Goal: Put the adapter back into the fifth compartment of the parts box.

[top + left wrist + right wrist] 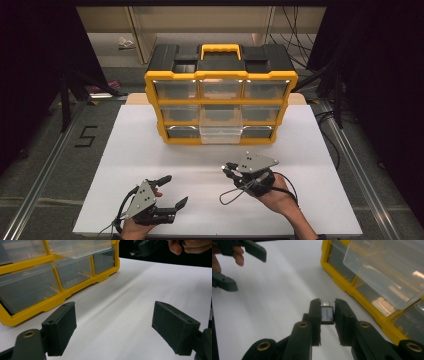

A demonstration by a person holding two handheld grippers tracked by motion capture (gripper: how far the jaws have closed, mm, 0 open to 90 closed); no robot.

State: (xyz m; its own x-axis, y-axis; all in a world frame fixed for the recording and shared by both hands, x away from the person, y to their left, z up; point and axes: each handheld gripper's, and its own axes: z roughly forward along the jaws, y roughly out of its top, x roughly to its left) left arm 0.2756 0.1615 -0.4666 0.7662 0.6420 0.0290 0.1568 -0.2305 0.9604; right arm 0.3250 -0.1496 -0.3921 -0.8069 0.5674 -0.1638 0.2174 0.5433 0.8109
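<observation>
One organiser cabinet — yellow frame, black top, one yellow handle — stands at twelve o'clock on the white table. It holds nine clear drawers in three rows of three; one of them, the bottom-centre drawer, is pulled out toward the person, the other eight sit flush.

Two grippers are in use. The right gripper, at five o'clock from the cabinet, has its two fingers clenched on one small grey adapter, its metal plug end pointing forward from between them, above the table near the cabinet's lower front edge. The left gripper, at seven o'clock, hangs over the bare table with its two fingers spread wide — released, grasping nothing.
</observation>
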